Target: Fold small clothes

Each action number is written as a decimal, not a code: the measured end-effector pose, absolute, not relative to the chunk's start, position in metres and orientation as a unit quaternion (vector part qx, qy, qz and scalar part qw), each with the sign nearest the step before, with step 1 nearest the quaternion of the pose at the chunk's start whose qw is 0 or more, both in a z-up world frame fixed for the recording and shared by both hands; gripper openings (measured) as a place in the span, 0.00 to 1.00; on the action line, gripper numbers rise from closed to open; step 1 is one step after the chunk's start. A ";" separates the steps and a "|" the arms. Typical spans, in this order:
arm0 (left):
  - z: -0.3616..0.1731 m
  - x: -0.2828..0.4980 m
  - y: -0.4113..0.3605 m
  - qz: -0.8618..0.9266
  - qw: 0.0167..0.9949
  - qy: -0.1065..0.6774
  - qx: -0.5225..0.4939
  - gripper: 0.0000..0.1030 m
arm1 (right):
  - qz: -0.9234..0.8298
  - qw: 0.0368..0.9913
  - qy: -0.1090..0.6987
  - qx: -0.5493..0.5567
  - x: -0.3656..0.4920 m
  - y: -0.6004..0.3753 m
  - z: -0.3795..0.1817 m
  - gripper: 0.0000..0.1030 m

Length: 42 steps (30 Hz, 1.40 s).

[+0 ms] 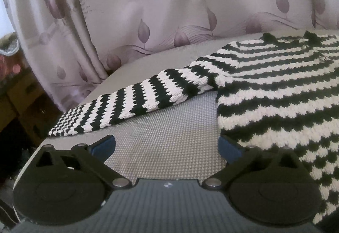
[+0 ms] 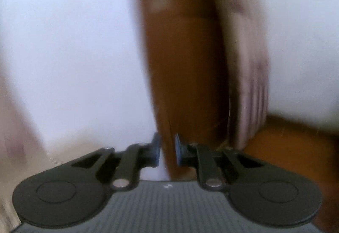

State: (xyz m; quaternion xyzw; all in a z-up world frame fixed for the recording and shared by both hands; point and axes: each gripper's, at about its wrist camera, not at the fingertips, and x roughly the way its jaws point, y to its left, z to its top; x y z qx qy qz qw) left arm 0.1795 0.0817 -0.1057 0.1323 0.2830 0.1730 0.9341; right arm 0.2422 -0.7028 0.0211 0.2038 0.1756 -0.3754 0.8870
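A small black-and-white striped knit sweater [image 1: 275, 89] lies flat on a grey textured table [image 1: 165, 144]. Its sleeve [image 1: 135, 103] stretches out to the left. My left gripper [image 1: 166, 144] is open and empty, low over the table just in front of the sleeve, with its right finger at the sweater's lower edge. My right gripper [image 2: 167, 151] points away from the table at a blurred brown wooden piece [image 2: 184, 63]. Its jaws stand nearly closed with a narrow gap and hold nothing. The sweater does not show in the right wrist view.
A pale curtain with purple leaf print [image 1: 148, 10] hangs right behind the table's far edge. Cardboard boxes and clutter [image 1: 19, 93] sit beyond the table's left edge. The right wrist view is blurred, with a white wall [image 2: 74, 53] and pale fabric [image 2: 250, 76].
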 end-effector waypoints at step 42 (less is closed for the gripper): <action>-0.081 0.132 0.128 -0.026 0.944 0.327 -0.042 0.90 | 0.057 0.925 0.355 0.124 0.093 -0.440 -0.033 0.66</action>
